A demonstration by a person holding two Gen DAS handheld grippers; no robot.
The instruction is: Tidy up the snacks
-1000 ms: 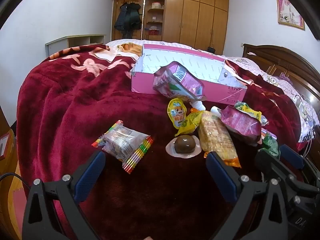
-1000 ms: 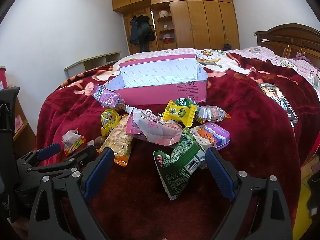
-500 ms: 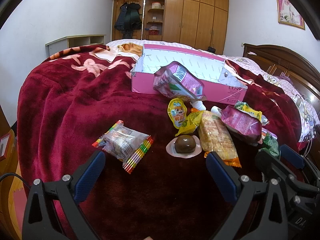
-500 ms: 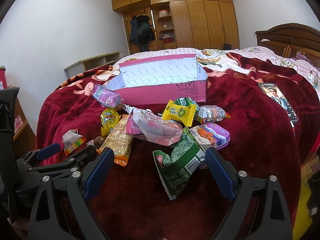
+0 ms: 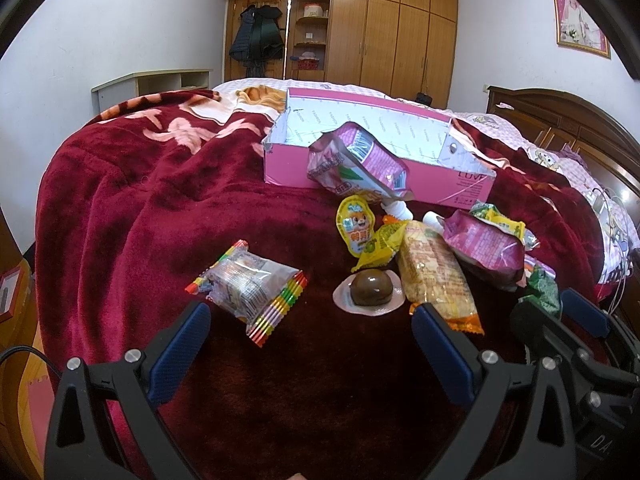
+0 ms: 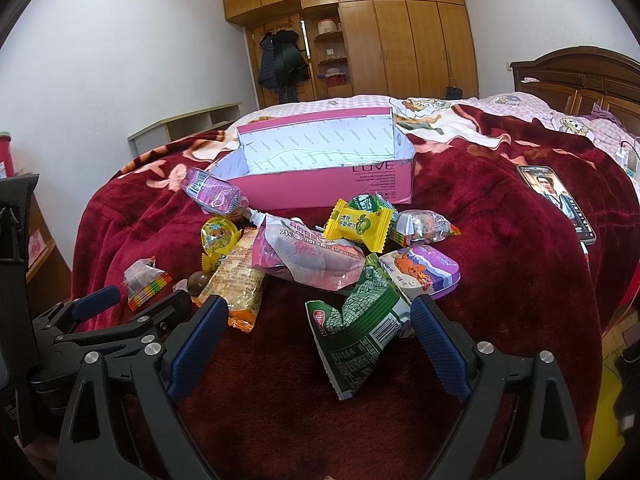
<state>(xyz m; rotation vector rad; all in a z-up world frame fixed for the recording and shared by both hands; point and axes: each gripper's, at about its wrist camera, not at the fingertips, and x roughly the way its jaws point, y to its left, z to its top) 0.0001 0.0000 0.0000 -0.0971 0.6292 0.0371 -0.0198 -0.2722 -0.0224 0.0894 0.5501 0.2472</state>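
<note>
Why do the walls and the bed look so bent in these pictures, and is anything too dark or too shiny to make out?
Left wrist view: fisheye lens bows the wardrobe, black corners; blanket near the left gripper falls into shadow. Right wrist view: same bending; glare on the pink snack bag, phone screen readable.

White walls (image 6: 120,60), wooden wardrobe (image 6: 400,32), bed (image 5: 120,200).

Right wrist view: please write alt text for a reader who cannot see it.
An open right gripper hovers over a green snack packet on a red blanket, holding nothing. More wrapped snacks lie before a pink box, with a phone to the right.
</note>
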